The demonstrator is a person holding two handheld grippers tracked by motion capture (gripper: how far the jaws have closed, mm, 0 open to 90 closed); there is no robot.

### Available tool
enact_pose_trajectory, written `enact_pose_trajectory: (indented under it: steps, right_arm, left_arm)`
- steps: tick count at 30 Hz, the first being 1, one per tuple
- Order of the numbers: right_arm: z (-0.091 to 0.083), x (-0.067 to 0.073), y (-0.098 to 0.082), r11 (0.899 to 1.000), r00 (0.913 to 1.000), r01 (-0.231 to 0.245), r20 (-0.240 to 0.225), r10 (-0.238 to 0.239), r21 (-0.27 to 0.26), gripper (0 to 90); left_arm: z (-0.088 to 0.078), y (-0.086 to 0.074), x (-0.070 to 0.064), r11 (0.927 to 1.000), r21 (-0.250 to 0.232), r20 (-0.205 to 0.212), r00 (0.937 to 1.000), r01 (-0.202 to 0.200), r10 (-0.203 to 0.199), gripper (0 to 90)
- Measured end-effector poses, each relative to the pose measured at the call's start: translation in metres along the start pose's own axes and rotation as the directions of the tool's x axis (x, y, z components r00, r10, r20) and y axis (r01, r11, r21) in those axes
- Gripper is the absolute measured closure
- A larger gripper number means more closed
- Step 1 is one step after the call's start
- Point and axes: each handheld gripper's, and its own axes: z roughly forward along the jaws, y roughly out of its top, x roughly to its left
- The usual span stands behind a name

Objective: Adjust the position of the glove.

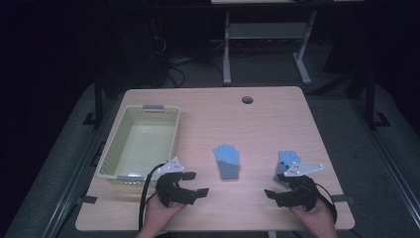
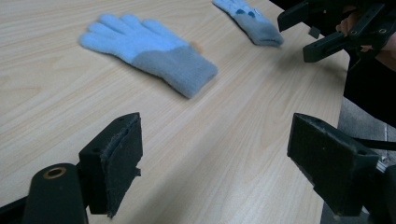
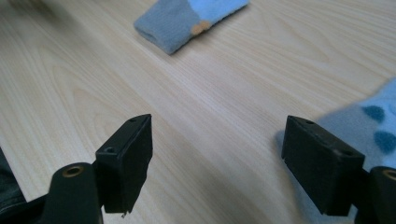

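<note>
Left to right in the high view: pale yellow mesh basket [image 1: 140, 141] at the left of the wooden counter [image 1: 277, 119], nothing visible inside it, long side running away from the person.

Left gripper [image 1: 193, 184] sits at the near edge just right of the basket's front corner, held in the person's left hand [image 1: 159, 213]. Fingers spread wide, nothing between them, aimed rightward across the counter. In the left gripper view only bare wood lies between the fingers [image 2: 114, 163].

Centre: first glove [image 1: 227, 161], light blue with grey cuff, lying flat, its fingertips pointing away from the person, cuff toward the near edge. Well apart from both grippers. Small orange tag at the cuff, seen in the right gripper view.

Right: second glove [image 1: 287, 161], same colours, dotted side up, flat, partly covered by the right gripper's grey plate. Right gripper [image 1: 275, 187] held in the right hand [image 1: 317, 218], fingers wide, nothing gripped, pointing left. In the right gripper view that glove lies just beside the right-hand finger [image 3: 320, 163]; contact can't be judged.
</note>
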Motion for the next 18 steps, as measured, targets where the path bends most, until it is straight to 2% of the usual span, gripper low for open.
enact_pose_trajectory:
  steps: [6, 10, 18]
  right_arm:
    - [0.001, -0.001, 0.004, 1.0, 0.9998, 0.021, -0.003, -0.021, 0.003, 24.3]
    - [0.0, -0.001, 0.006, 1.0, 0.9998, 0.018, -0.006, -0.017, 0.023, 24.3]
    - [-0.002, -0.005, 0.011, 0.999, 0.9998, 0.022, -0.002, -0.022, 0.031, 24.7]
  left_arm:
    - [0.0, -0.002, -0.003, 0.9999, 0.006, -0.001, 1.0, -0.01, 0.01, 17.7]
    - [0.0, -0.001, -0.004, 0.9999, 0.005, -0.002, 0.9999, -0.013, 0.013, 17.8]
    - [0.0, -0.001, -0.006, 0.9998, 0.0, 0.007, 0.9998, -0.018, 0.018, 17.8]
